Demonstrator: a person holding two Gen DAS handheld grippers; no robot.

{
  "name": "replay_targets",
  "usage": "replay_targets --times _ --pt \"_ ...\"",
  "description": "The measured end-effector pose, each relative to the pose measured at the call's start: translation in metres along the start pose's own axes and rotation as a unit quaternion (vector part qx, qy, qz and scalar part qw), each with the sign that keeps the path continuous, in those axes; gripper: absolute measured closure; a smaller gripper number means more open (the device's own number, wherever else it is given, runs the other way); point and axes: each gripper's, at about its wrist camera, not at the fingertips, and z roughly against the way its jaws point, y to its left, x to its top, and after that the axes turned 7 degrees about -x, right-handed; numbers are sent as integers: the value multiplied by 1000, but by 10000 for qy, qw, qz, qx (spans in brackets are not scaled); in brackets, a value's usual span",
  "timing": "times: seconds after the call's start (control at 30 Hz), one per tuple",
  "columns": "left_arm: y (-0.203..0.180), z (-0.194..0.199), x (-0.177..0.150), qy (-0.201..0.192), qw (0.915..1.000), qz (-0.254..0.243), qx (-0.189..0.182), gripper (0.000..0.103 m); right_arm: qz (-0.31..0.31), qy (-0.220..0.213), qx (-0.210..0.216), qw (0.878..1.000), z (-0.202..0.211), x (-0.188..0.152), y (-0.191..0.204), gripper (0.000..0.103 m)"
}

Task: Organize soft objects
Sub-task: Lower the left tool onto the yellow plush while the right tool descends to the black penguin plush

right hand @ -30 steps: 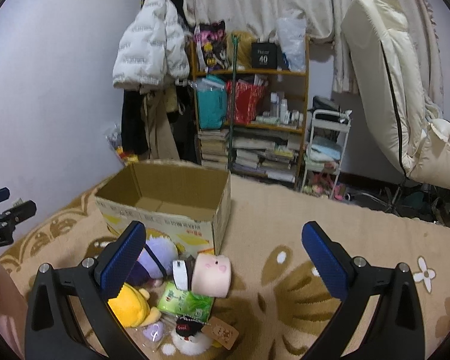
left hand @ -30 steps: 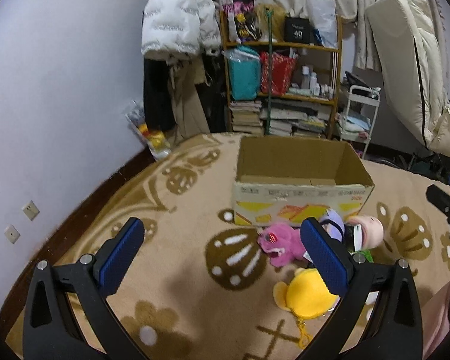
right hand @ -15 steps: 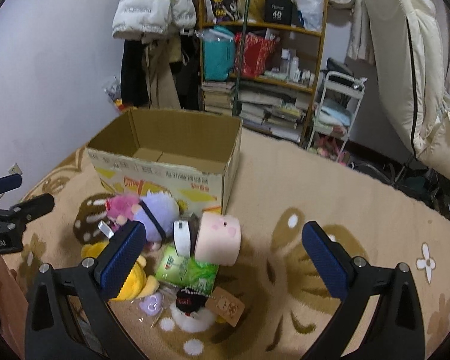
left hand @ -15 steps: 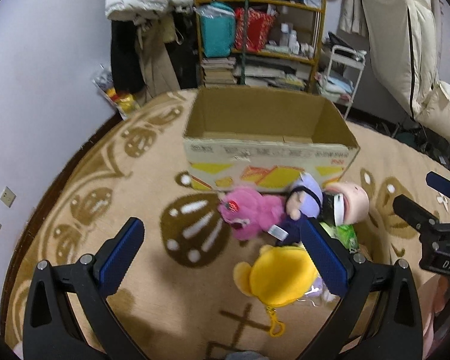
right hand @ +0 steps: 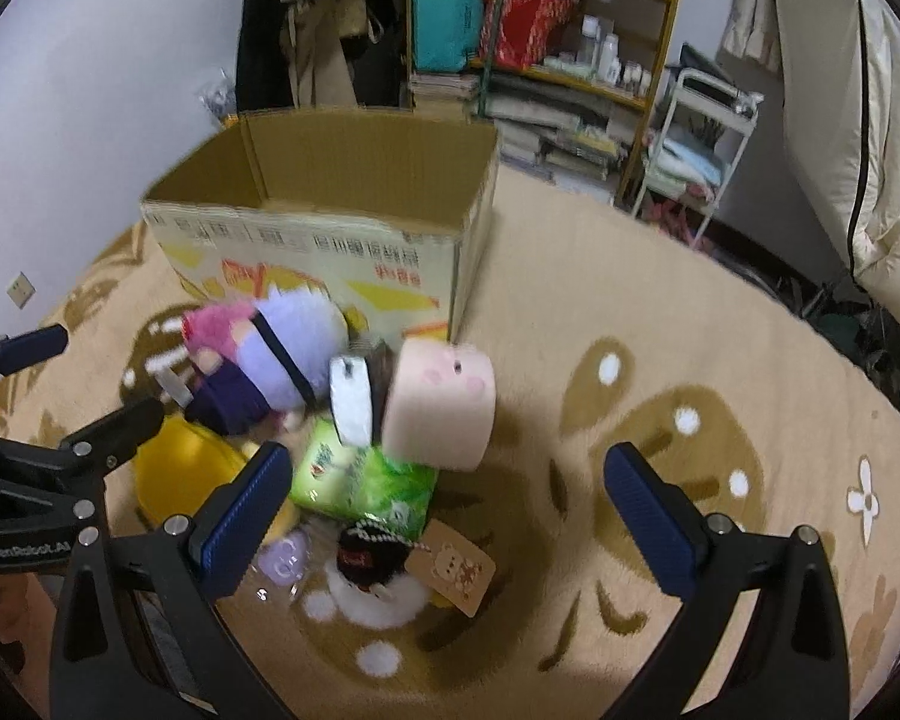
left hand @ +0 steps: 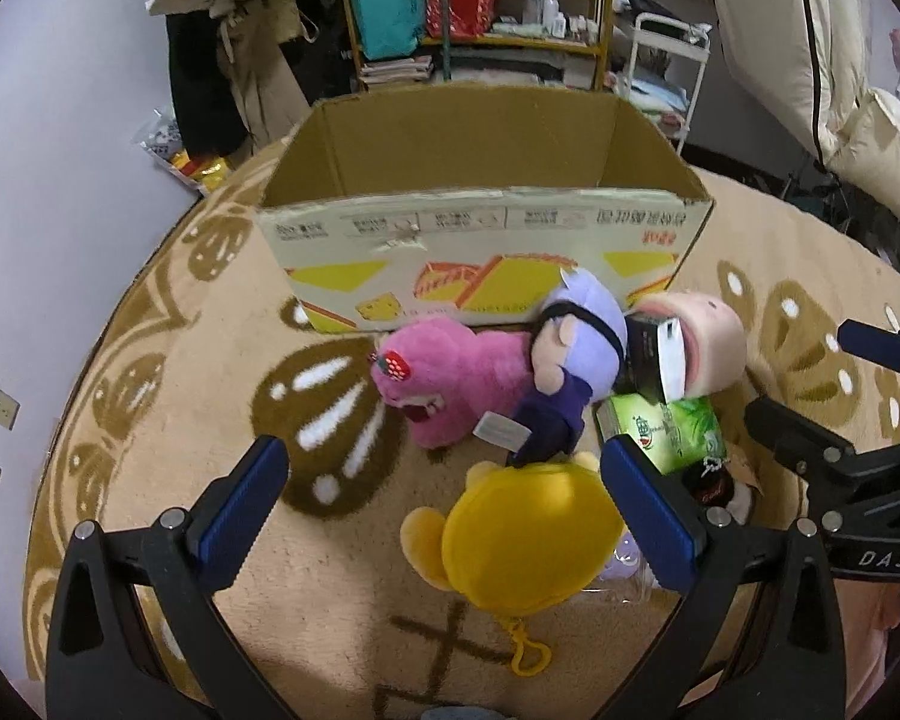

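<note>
Left claw (left hand: 444, 516) wide, right claw (right hand: 444, 513) wide, both empty

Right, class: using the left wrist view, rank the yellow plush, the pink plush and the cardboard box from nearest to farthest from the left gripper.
1. Yellow plush: between the open fingers of the left gripper, toward the right one.
2. Pink plush: just beyond, on the rug.
3. Cardboard box: farthest, behind the plush pile.

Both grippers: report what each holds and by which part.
Nothing is held. The left gripper is open above the yellow plush; the right gripper is open over the rug.
</note>
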Motion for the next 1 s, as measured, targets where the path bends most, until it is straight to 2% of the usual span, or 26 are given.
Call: replay_targets --times 0.13,0.33,0.47,0.53,0.73,0.8,0.87,1.0 --pt "-3 -10 -2 185 9998 -6 -10 1 -3 323 49 9995 -15 -4 1 0" --pt "6 -30 -5 553 9980 234 -216 1 9 854 133 9963 -37 -9 2 0" --pt "10 -40 -6 709 9964 367 -267 1 194 1083 88 9939 -46 -13 9 0" --pt "12 -44 -6 778 9951 454 -409 1 273 1207 105 9923 -52 -16 12 0" --pt "6 -54 -6 878 9941 380 -511 1 659 1565 164 9853 -66 -24 28 1" --pt "5 -57 -6 924 9932 393 -586 1 721 1681 163 9830 -70 -27 30 10" --pt "6 -59 -7 969 9922 427 -654 1 729 1818 180 9805 -76 -29 32 15" --pt "6 -59 -8 973 9913 461 -753 1 812 2033 258 9754 -84 -36 35 15"
